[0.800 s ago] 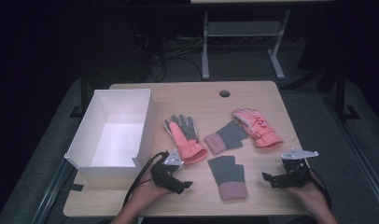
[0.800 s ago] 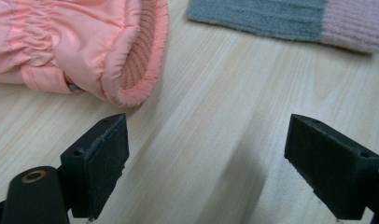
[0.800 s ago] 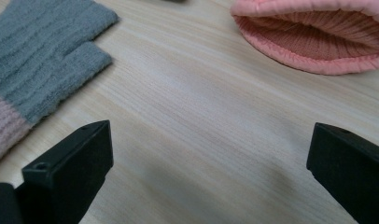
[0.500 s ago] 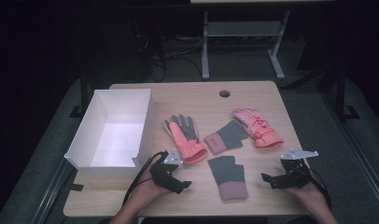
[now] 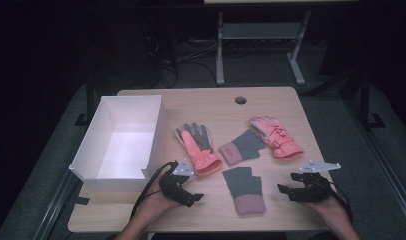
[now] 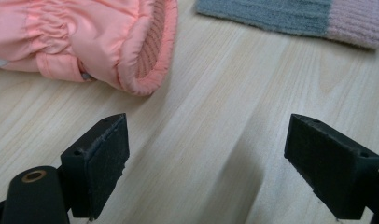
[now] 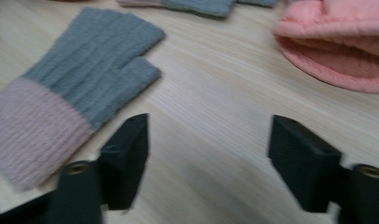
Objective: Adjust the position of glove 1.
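Now we hold both grippers low over the near edge of the wooden table [image 5: 211, 102], one on each side of the nearest knit glove [image 5: 246, 190]. This grey glove with a pink cuff lies flat between them, its cuff toward us, and it touches neither gripper.

Our left gripper [image 5: 193, 196] has its jaws spread wide with only bare wood between them. In the left gripper view the open cuff of a pink ski glove [image 6: 108, 42] lies just ahead of the left jaw, apart from it. In the high view this glove [image 5: 198, 150] rests palm up, near the white box [image 5: 156, 135] on the left side of the table.

Our right gripper [image 5: 286, 192] is also spread apart and pinches nothing. In its own view the knit glove [image 7: 80, 79] lies just beside one jaw.

Farther from us, a second knit glove [image 5: 242, 146] and a second pink ski glove [image 5: 276, 137] lie side by side; whether they touch, we cannot tell.
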`<state>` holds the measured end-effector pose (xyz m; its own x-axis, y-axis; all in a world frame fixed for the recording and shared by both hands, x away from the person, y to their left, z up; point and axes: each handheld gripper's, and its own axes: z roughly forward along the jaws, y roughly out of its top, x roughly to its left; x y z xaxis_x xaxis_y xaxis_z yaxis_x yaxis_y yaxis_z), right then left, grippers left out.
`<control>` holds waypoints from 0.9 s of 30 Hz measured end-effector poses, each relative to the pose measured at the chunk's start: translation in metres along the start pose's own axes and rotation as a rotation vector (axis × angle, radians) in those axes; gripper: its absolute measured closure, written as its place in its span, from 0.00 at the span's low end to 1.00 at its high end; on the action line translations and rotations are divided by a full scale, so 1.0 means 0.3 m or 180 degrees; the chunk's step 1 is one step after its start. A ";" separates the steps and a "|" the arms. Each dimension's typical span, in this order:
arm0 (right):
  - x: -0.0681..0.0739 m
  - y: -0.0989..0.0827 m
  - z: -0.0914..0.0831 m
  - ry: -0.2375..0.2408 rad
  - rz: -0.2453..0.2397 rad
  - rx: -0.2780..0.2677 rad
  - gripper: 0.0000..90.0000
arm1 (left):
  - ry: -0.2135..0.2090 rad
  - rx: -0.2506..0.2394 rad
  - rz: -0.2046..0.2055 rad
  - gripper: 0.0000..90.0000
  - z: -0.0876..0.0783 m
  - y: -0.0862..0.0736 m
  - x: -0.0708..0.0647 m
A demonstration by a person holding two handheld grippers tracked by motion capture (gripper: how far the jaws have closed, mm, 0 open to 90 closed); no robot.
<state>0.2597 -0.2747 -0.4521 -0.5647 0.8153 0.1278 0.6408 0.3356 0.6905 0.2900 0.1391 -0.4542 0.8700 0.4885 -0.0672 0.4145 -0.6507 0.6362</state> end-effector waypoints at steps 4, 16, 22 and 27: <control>0.026 0.004 0.000 0.0152 -0.0111 0.0027 0.61 | 0.0008 -0.0049 -0.0047 0.15 -0.003 -0.001 -0.003; 0.109 -0.001 0.021 0.0658 -0.0586 0.0279 1.00 | -0.0001 -0.0031 0.0035 0.15 -0.002 -0.002 -0.004; 0.133 -0.003 0.035 0.0774 -0.0692 0.0388 1.00 | -0.0004 -0.0036 0.0037 0.15 -0.001 0.000 -0.002; 0.143 -0.003 0.039 0.0823 -0.0717 0.0444 1.00 | -0.0005 -0.0036 0.0031 0.15 -0.001 -0.002 -0.004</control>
<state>0.2409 -0.2344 -0.4556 -0.8010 0.5736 0.1717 0.5402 0.5687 0.6203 0.2887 0.1392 -0.4541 0.8744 0.4812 -0.0620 0.4029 -0.6489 0.6455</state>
